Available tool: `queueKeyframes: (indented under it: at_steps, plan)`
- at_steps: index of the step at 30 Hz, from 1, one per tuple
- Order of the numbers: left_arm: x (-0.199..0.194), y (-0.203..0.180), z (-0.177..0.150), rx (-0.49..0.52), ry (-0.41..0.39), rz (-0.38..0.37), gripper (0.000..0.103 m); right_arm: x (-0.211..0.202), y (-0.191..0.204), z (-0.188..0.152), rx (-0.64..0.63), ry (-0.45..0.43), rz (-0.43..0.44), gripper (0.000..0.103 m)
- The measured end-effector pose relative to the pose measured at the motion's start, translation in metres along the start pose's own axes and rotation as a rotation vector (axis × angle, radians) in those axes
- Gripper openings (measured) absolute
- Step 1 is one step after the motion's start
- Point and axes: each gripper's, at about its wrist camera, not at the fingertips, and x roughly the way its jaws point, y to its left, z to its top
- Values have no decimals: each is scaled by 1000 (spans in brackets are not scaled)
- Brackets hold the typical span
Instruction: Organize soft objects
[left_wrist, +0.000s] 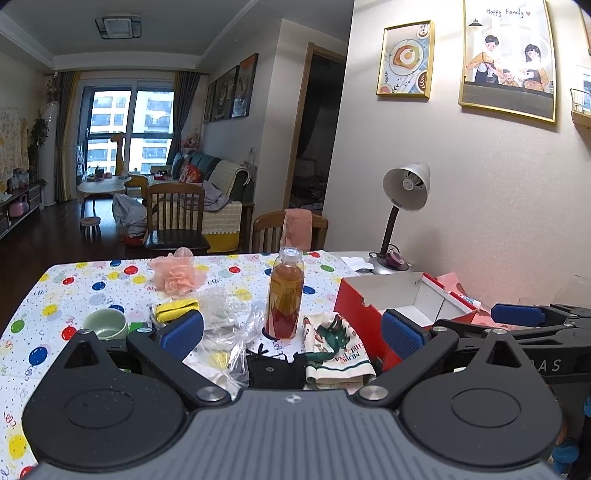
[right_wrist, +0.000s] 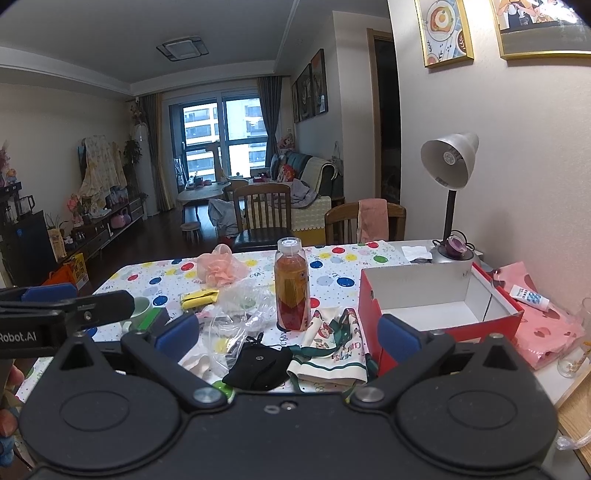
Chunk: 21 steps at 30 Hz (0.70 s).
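Both claws, left claw (left_wrist: 291, 332) and right claw (right_wrist: 288, 332), gape empty above the balloon-print tablecloth (left_wrist: 92, 280) facing a living room.

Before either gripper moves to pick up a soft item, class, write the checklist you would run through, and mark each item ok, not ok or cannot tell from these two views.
1. Left gripper open and holding nothing: ok.
2. Right gripper open and holding nothing: ok.
3. Red box open with bare space inside: ok.
4. Black pouch and printed cloth uncovered in front of the fingers: ok.
5. Bottle standing well away from the cloth: not ok, it stands upright just behind it.
6. Pink bath pouf within easy reach: cannot tell, it lies far back past the crumpled plastic bag.
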Motion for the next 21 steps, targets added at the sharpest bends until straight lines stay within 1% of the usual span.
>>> queueKeyframes:
  at_steps: [4,8,16,20,21]
  plan:
    - [6,5,2,0,-4,-3,103,0,0,0,0,2,-1,102]
    - [18,14,4,6,4,19,103,6,3,-1,1,5,-3,102]
    - [55,47,-2,-12,62,40,103,21,7,-7,22,39,-11,101]
    - [78,66,-8,-20,104,61,103,39,11,-3,16,60,-14,101]
    - [84,71,-10,-20,115,61,103,52,8,1,19,70,-12,100]
